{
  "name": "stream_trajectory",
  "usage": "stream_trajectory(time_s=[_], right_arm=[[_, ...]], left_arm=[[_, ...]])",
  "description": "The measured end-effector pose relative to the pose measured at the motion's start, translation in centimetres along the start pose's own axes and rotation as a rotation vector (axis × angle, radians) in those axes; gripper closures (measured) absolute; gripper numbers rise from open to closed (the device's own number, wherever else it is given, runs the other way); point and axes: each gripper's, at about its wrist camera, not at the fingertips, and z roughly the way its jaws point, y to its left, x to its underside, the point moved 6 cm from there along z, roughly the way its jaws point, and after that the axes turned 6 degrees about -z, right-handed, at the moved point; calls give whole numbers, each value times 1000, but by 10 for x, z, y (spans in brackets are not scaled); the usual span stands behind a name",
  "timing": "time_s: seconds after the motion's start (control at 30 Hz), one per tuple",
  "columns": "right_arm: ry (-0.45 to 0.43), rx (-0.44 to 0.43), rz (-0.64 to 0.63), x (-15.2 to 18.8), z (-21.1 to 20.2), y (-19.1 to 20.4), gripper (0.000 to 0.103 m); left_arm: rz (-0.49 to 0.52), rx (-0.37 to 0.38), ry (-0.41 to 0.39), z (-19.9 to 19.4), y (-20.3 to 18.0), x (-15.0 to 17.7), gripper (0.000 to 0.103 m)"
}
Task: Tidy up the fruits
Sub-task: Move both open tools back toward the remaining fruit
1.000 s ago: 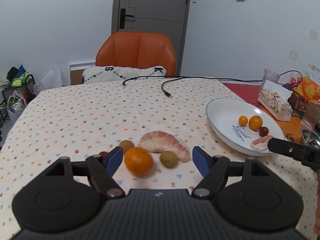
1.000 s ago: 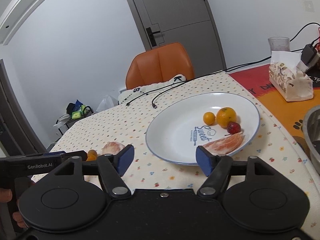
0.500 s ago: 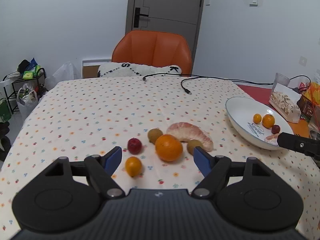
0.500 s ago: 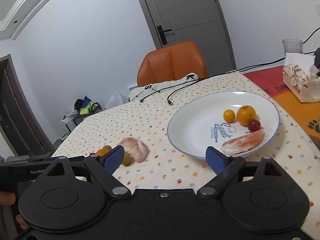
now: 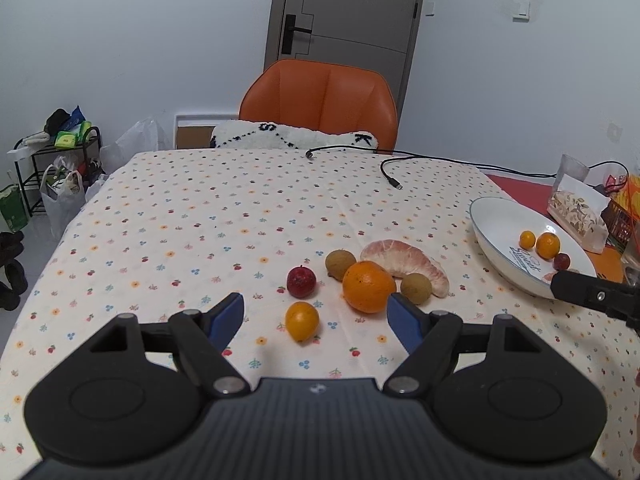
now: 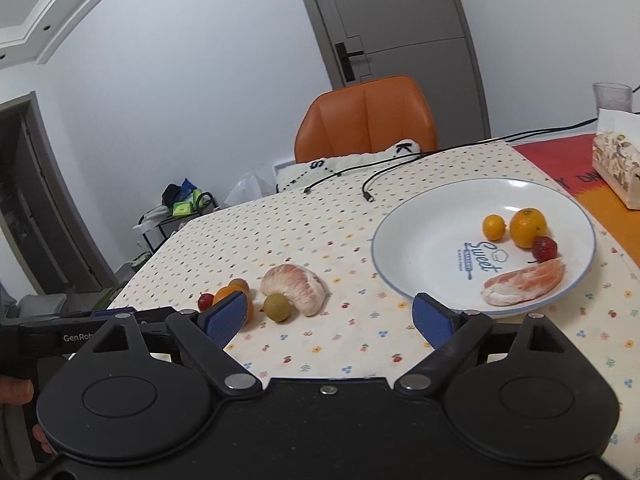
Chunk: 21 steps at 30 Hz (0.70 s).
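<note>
Left gripper [image 5: 316, 314] was held low over the dotted cream tablecloth [image 5: 224, 216], its blue-padded fingers [image 5: 226, 316] spread wide with nothing between them. A small orange kumquat-like fruit [image 5: 302, 321] was seen on the cloth in the gap ahead of the pads, not touched by either. Just beyond it a dark red round fruit [image 5: 301, 281] and a large orange [image 5: 369, 287] were lying, the orange close to the right pad. Two brownish-green round fruits [image 5: 340, 263] were placed either side of the orange, beside a peeled pink pomelo segment [image 5: 404, 266] that was lying behind it.

Right gripper [image 6: 334, 318] was likewise spread wide and empty, held over the cloth between the loose fruit cluster and the white round plate with blue rim and "Sweet" print [image 6: 424, 236]. On the plate four pieces were already set: a small orange fruit [image 6: 494, 227], a larger orange [image 6: 528, 227], a red fruit [image 6: 544, 249] touching the larger one, and a second pink pomelo segment [image 6: 524, 282] near the front rim. The plate was located on the right side of the table, well apart from the loose fruit.

The left gripper's black body marked "GenRob" was visible at the left edge of the right wrist view, with part of a hand [image 6: 16, 392] on its handle. An orange chair [image 5: 320, 108] was placed at the far end of the table, and a black cable [image 5: 394, 172] was lying across the cloth
</note>
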Motion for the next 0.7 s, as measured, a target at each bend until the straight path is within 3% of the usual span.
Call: stream_trajectory(time_s=[0.2, 0.7], right_arm=[[14, -12, -4, 0, 8, 6, 19], [70, -55, -32, 3, 33, 24, 44]], left_arm=[[-8, 14, 4, 0, 2, -1, 26], [-5, 40, 21, 14, -6, -1, 29]])
